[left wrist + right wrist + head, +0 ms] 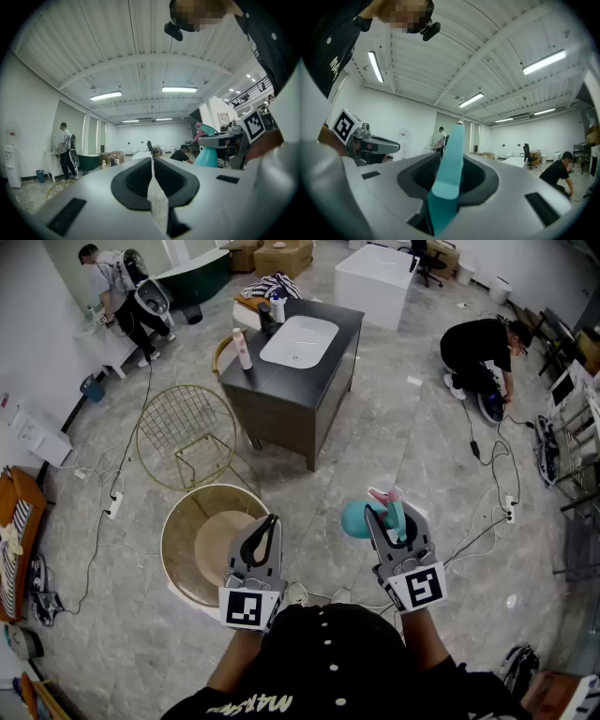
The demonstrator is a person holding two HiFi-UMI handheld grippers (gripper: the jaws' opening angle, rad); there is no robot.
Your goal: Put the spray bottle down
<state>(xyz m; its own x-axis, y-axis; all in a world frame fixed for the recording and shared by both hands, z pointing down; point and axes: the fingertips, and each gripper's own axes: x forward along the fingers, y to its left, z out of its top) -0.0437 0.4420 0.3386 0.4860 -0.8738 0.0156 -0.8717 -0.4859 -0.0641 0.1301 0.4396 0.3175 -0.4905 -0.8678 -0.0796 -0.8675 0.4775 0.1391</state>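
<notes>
Teal plastic spray bottle [359, 519] with a pink trigger is hanging upright in mid-air over the grey marbled floor [422, 427], resting on no surface; the grey two-jaw right gripper [387, 507] is carrying it level in front of the person, so the step in hand is looking like the carry before the set-down; the next move is calling for a place to stand it, perhaps the dark cabinet [281, 399] with the white basin well ahead, or the round pale gold-rimmed tub [178, 521] under the other claw, then a lowering until the base is sitting flat and only then a release; the right claw's jaws are standing partway apart and pinching a slim teal part of the bottle's head [450, 173]; the grey left gripper [270, 521] is pressed together on nothing.
</notes>
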